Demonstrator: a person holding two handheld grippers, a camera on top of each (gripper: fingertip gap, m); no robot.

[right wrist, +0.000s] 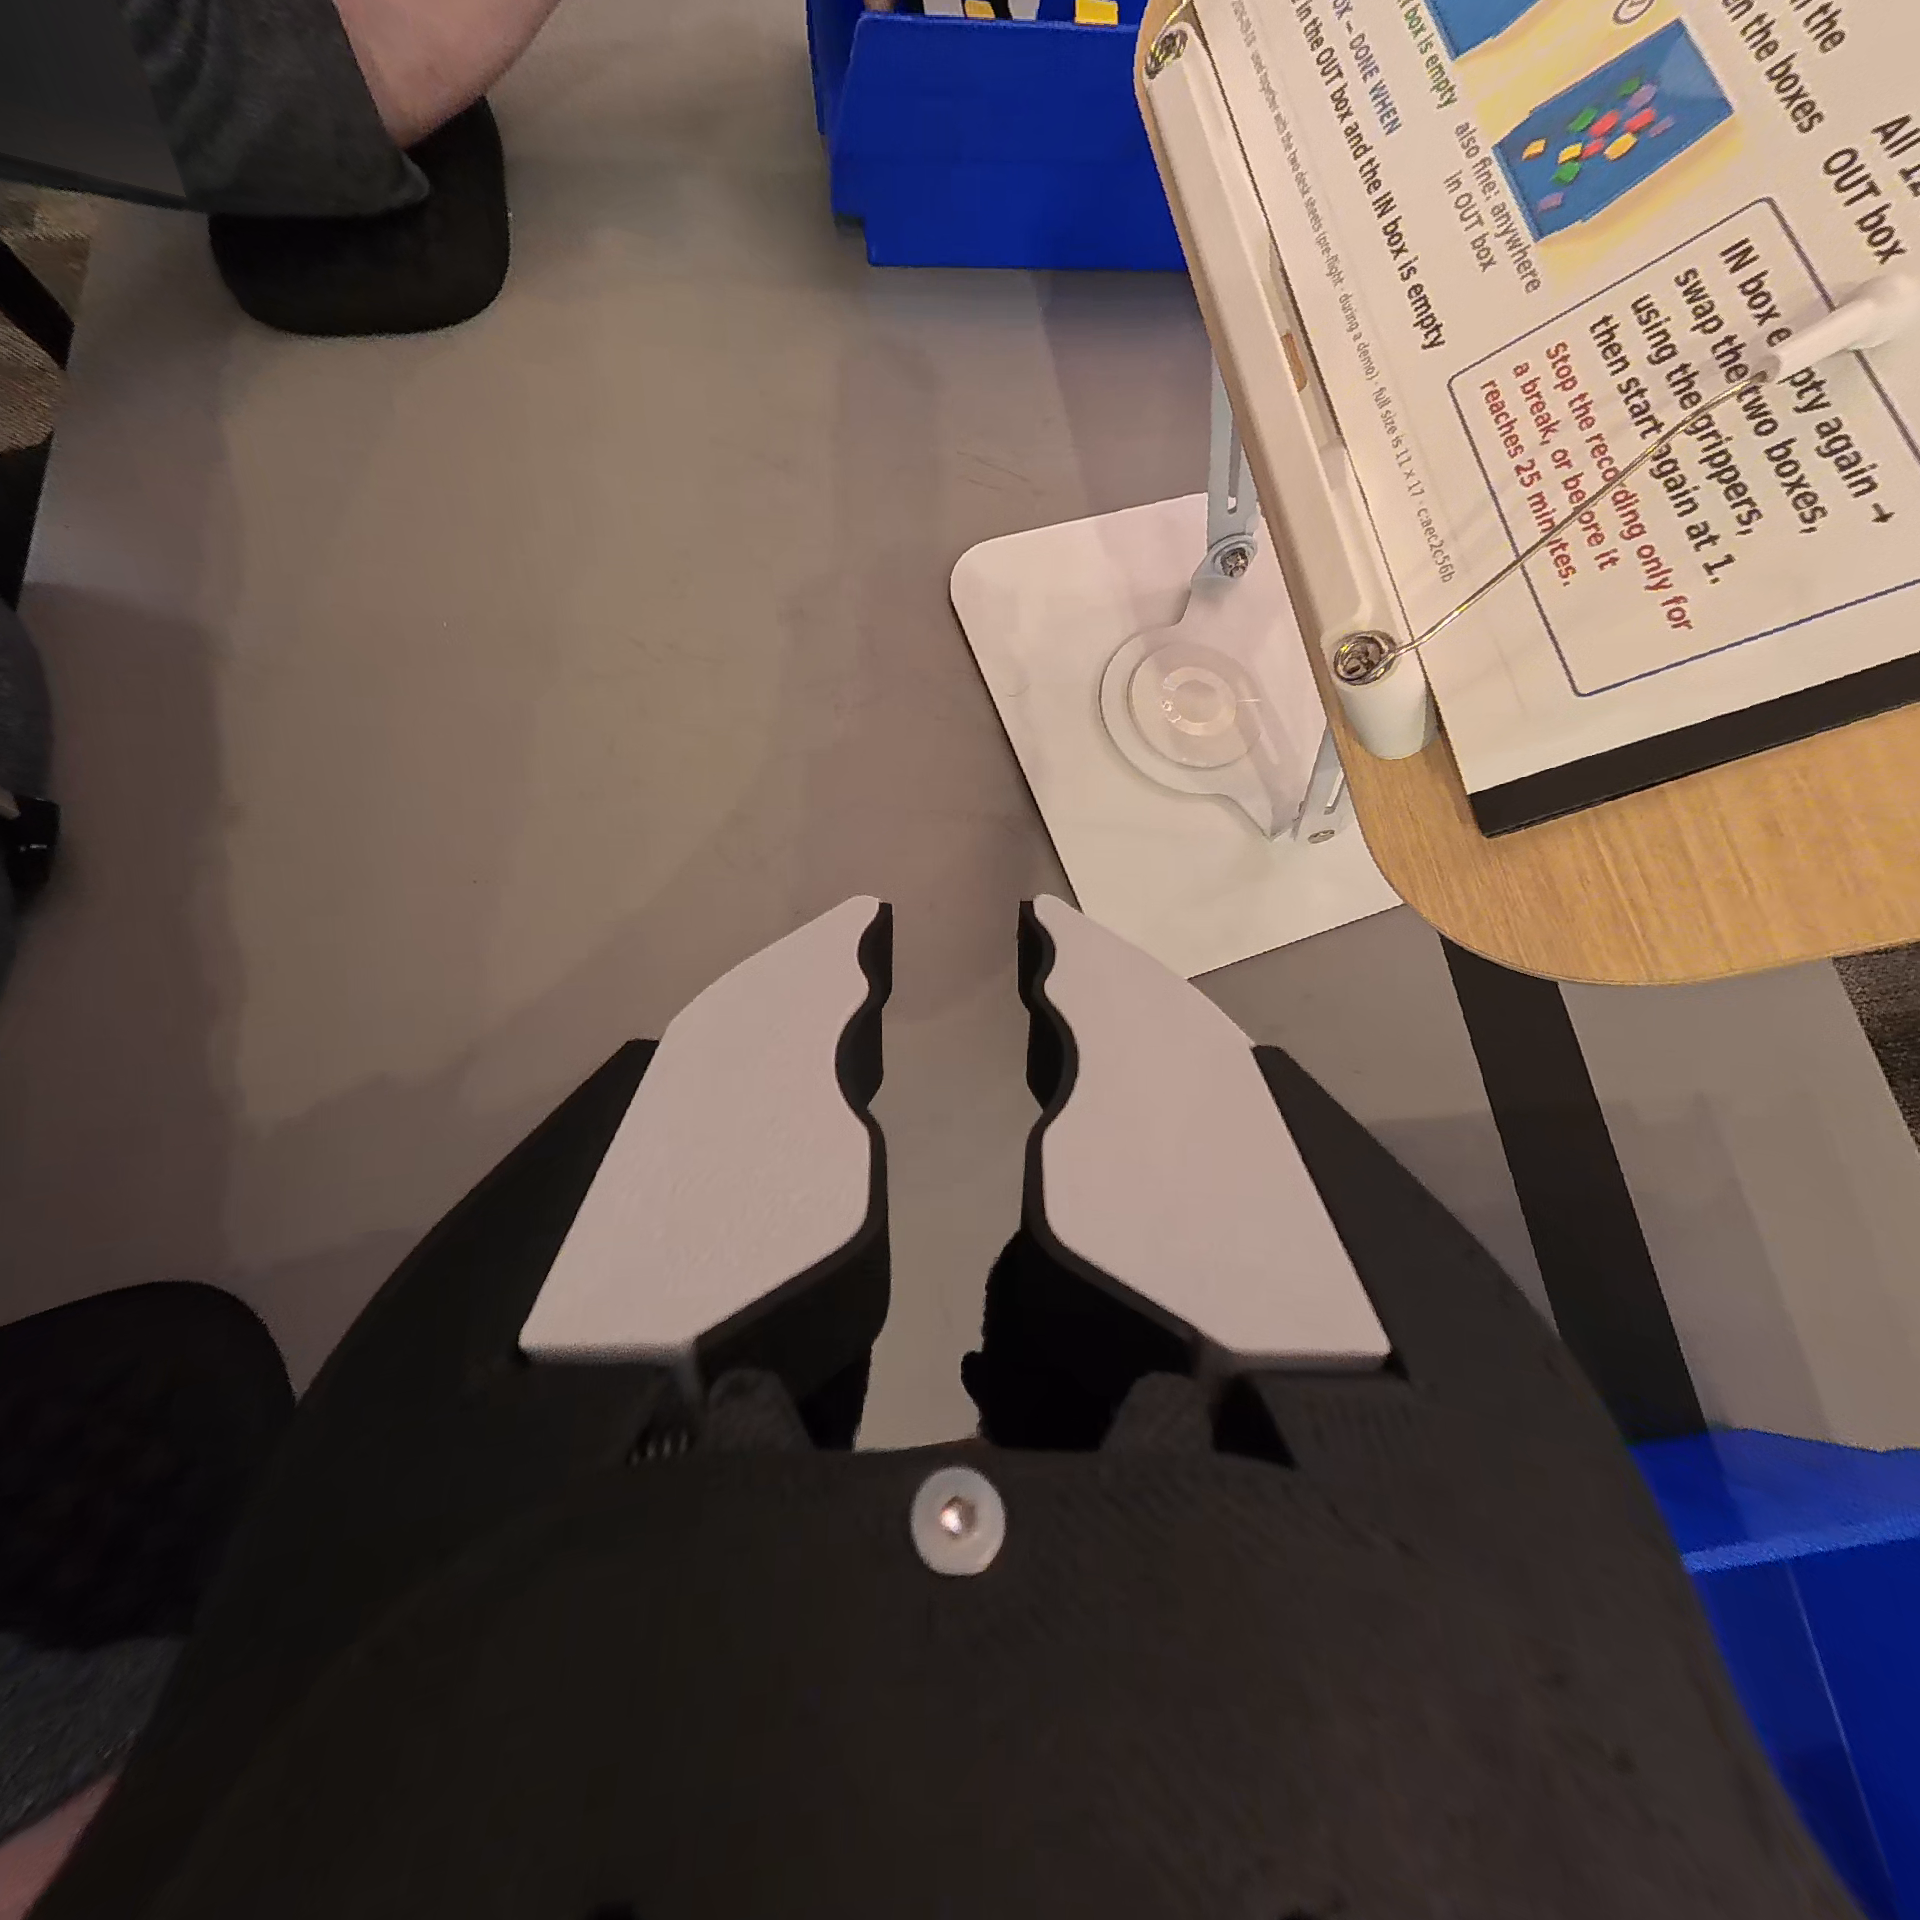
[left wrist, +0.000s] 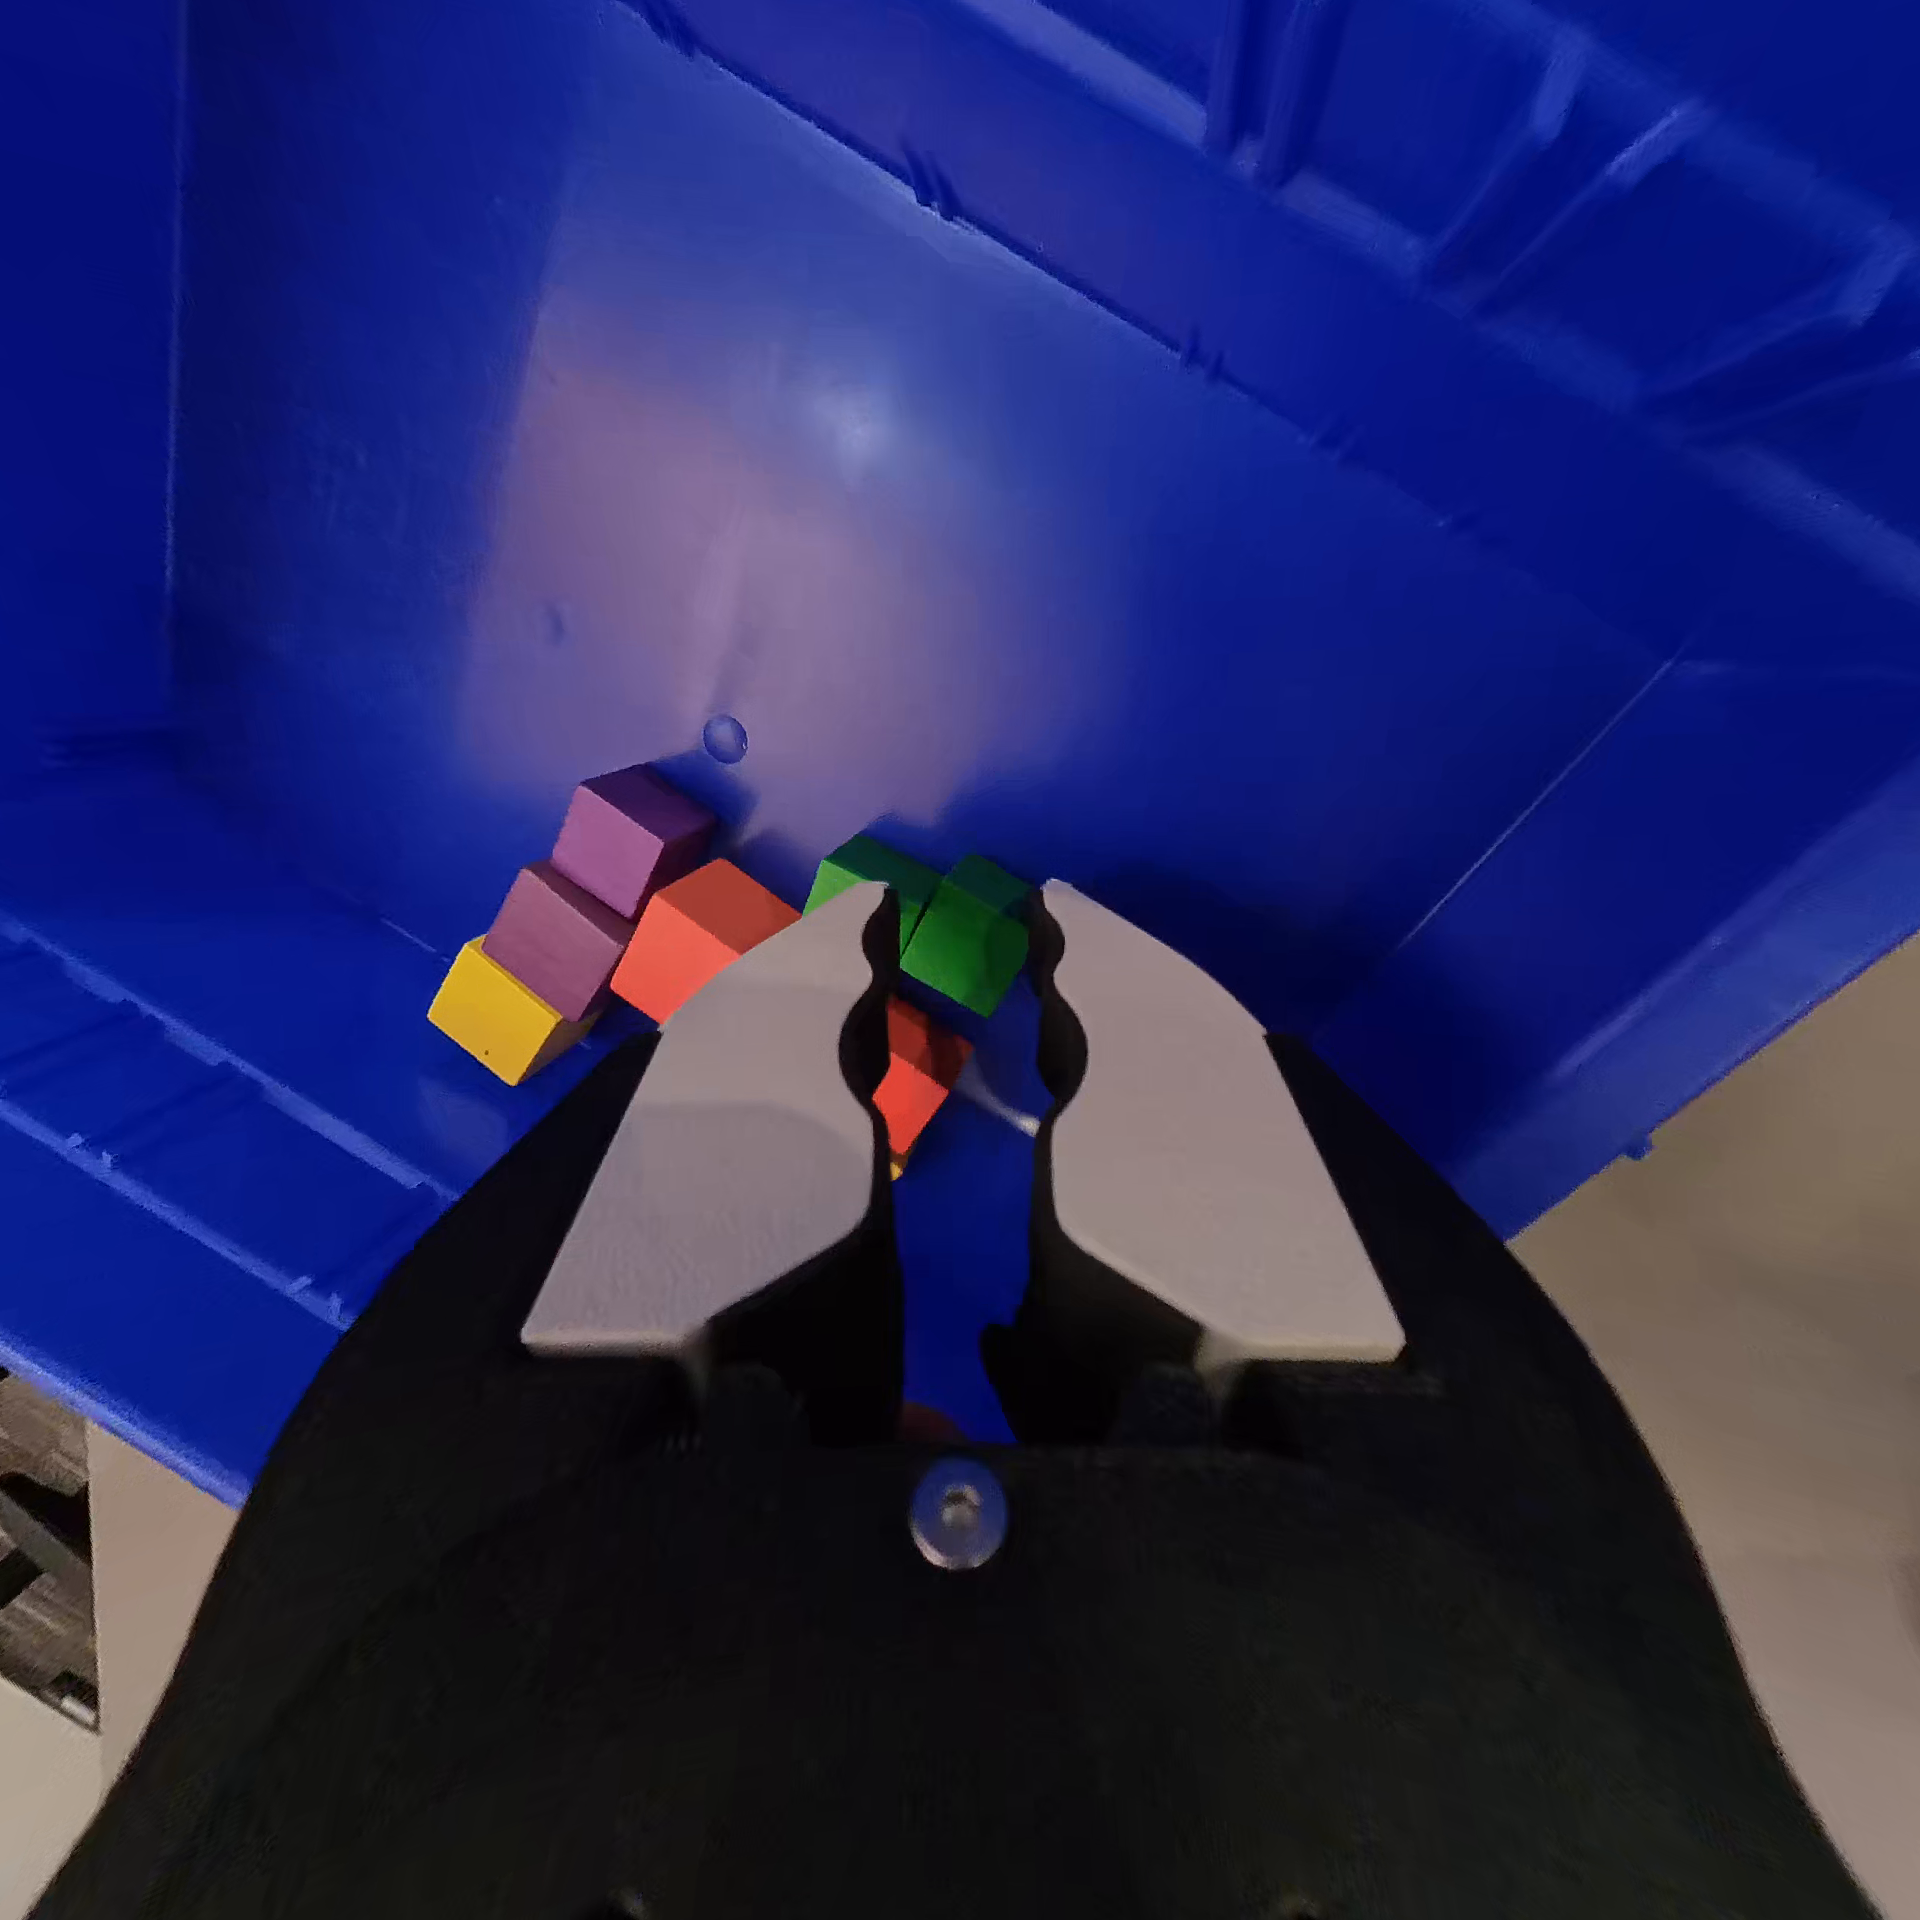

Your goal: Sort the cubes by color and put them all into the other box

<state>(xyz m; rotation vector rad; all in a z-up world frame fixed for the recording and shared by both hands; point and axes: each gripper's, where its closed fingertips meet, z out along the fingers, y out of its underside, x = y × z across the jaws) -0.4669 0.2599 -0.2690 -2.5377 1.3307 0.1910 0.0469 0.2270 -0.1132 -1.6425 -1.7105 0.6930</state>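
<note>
Left gripper [left wrist: 958,904] inside the blue plastic box [left wrist: 1143,520]: fingers narrowly parted around a green wooden cube [left wrist: 966,951], contact unclear. Purple, orange, yellow and red cubes cluster against the box's near wall. Right gripper [right wrist: 956,914] narrowly parted, bare, over the grey desk [right wrist: 520,675].

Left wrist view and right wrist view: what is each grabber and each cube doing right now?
Left gripper: jaws around a green cube; cannot tell if squeezing.
Right gripper: jaws open, empty, above the table.
Other green cube: lying in the blue box.
Purple cubes: two, touching.
Yellow cube: against a purple one.
Orange cube: beside the purples.
Red cube: partly hidden by the jaws.
</note>
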